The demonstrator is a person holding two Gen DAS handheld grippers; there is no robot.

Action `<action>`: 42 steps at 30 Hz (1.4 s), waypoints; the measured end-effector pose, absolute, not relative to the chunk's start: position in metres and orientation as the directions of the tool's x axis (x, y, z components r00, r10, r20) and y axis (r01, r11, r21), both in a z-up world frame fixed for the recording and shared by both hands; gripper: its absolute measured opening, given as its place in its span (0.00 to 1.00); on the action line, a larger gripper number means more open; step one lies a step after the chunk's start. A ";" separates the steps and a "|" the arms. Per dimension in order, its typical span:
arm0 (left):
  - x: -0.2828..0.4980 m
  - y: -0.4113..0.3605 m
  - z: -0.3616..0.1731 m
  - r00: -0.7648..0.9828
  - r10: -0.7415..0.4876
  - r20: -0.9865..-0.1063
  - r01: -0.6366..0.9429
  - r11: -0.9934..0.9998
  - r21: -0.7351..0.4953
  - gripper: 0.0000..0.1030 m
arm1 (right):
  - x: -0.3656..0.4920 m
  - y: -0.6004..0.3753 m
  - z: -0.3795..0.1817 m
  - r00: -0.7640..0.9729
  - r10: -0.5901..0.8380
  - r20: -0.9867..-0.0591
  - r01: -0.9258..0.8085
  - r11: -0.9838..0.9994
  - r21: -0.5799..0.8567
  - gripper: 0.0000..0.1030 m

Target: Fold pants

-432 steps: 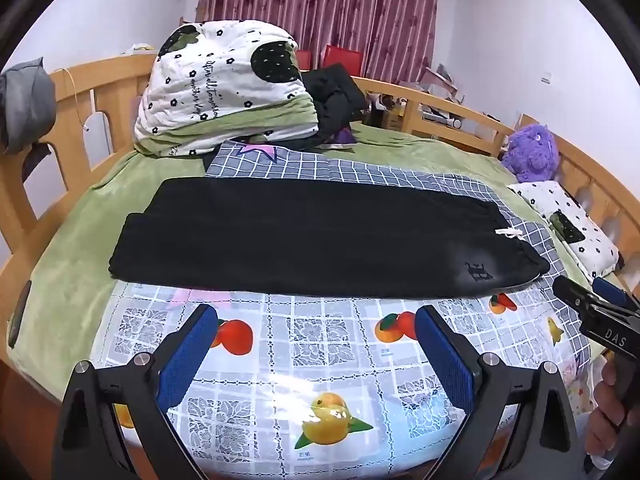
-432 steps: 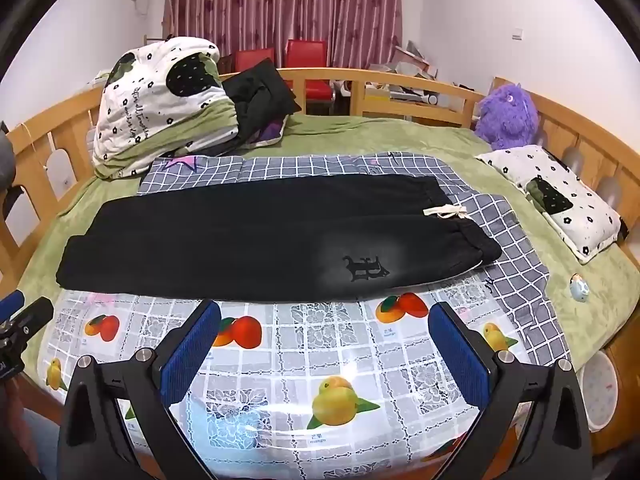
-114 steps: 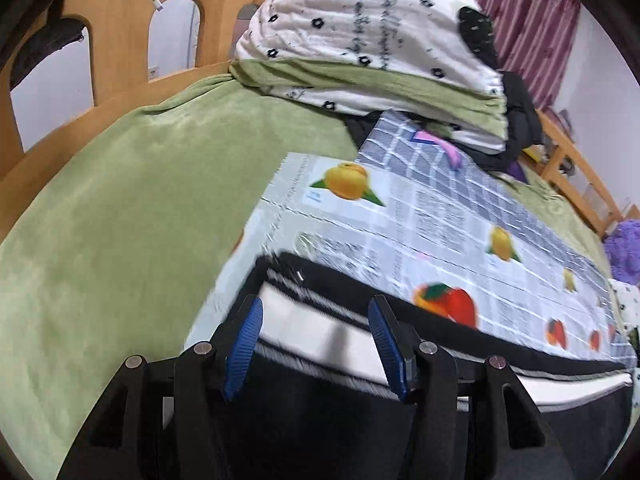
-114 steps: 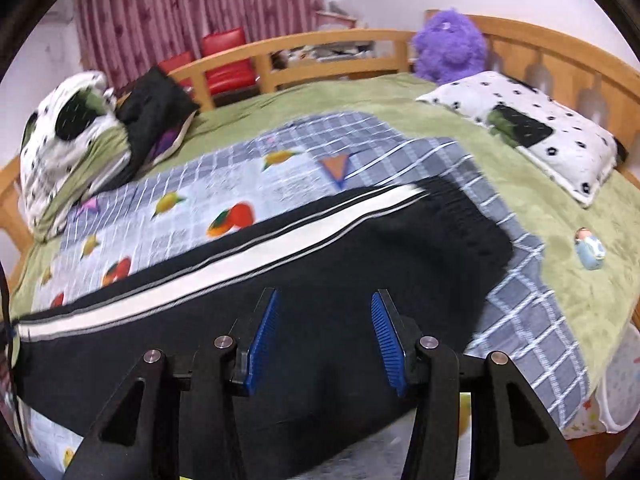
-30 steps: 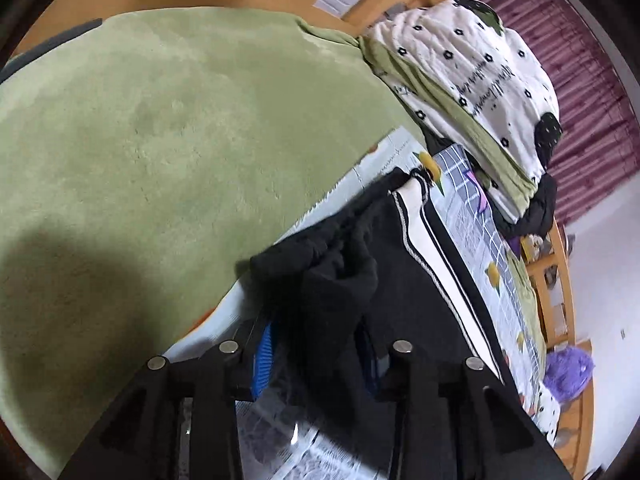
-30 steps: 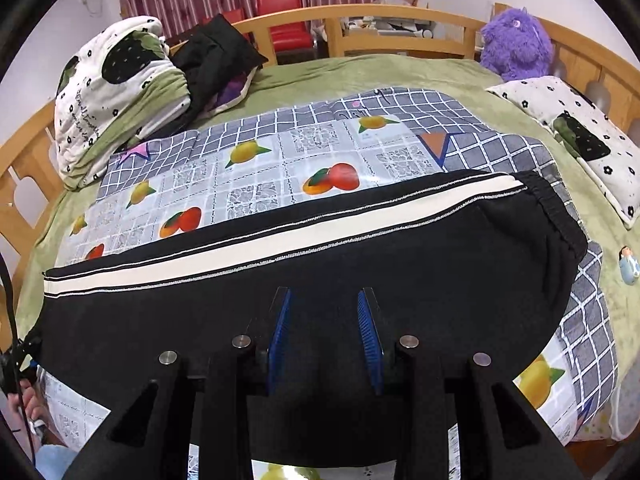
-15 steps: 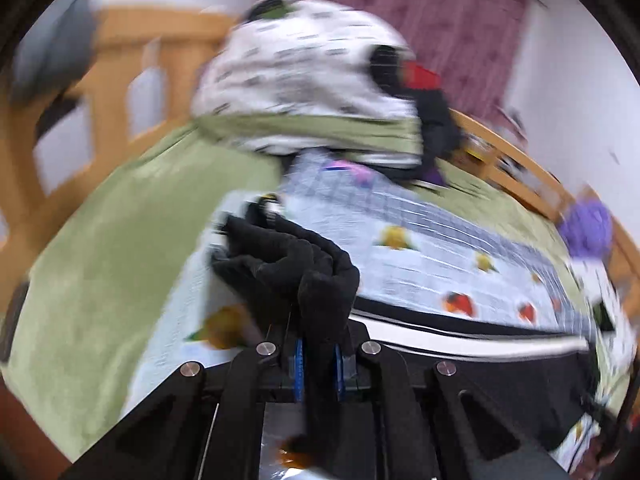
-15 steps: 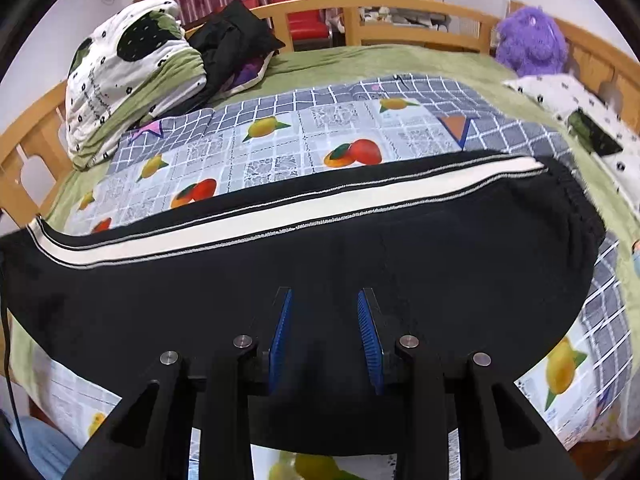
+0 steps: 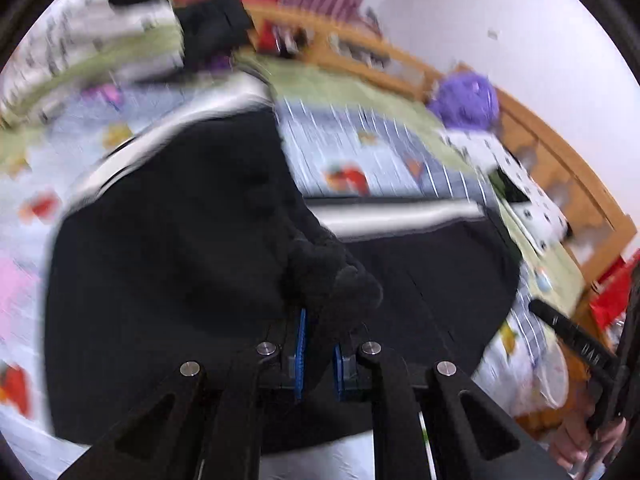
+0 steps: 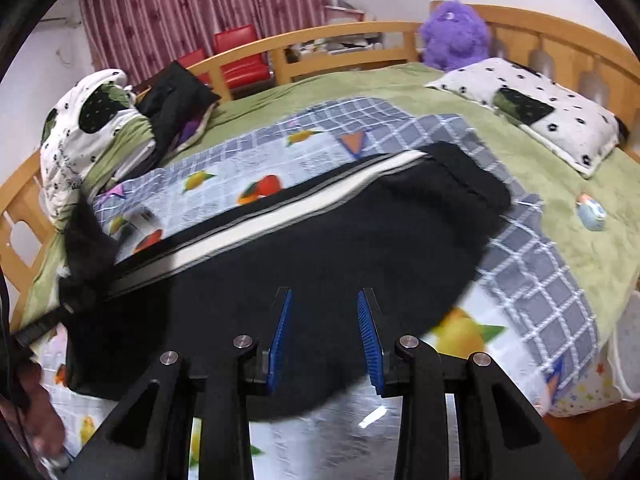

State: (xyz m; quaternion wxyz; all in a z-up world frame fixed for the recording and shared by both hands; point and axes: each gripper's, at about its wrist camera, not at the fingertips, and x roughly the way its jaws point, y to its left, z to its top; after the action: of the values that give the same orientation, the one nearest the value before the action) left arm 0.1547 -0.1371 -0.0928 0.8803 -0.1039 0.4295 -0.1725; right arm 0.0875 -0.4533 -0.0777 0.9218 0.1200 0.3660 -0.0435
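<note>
On the fruit-print sheet (image 10: 224, 196), the left gripper (image 9: 319, 354), newly clamped on the black pants' (image 10: 340, 248) cuff end, carries it toward the waistband; the right gripper (image 10: 325, 344), part-open, holds nothing evident.

Black pants (image 10: 360, 248) on fruit-print cloth (image 10: 248, 160), right hand-held gripper (image 10: 325, 344) parted above

Bedroom: wooden bed (image 10: 520, 20), pillow (image 10: 532, 120), curtains (image 10: 192, 8)

Open green blanket (image 10: 372, 84) beyond the black white-striped pants (image 10: 320, 248), passable up to the curved wooden bed rail (image 10: 344, 36). Blocked at left by the piled white dotted bedding (image 10: 84, 132) and black garment (image 10: 172, 100); at right by the dotted pillow (image 10: 560, 120), purple plush toy (image 10: 454, 34) and small blue toy (image 10: 591, 210).
</note>
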 end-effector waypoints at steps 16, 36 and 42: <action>0.098 0.020 -0.083 0.676 -0.153 -0.721 -0.044 0.968 -0.247 0.59 | 0.142 -0.344 -0.100 0.547 0.360 -0.756 -0.130 0.928 0.349 0.54; 0.085 0.091 -0.100 0.676 -0.123 -0.727 -0.139 0.947 -0.290 0.59 | 0.132 -0.274 -0.146 0.447 0.357 -0.820 -0.281 0.926 0.250 0.17; 0.090 0.100 -0.107 0.658 -0.166 -0.735 -0.157 0.924 -0.349 0.60 | 0.174 -0.287 -0.128 0.527 0.376 -0.762 -0.207 0.926 0.314 0.60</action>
State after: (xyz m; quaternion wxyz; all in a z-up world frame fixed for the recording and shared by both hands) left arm 0.0902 0.0997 -0.1072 0.8893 -0.1950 0.4137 -0.0026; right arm 0.1745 -0.2871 -0.1283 0.8688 0.0926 0.4566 0.1679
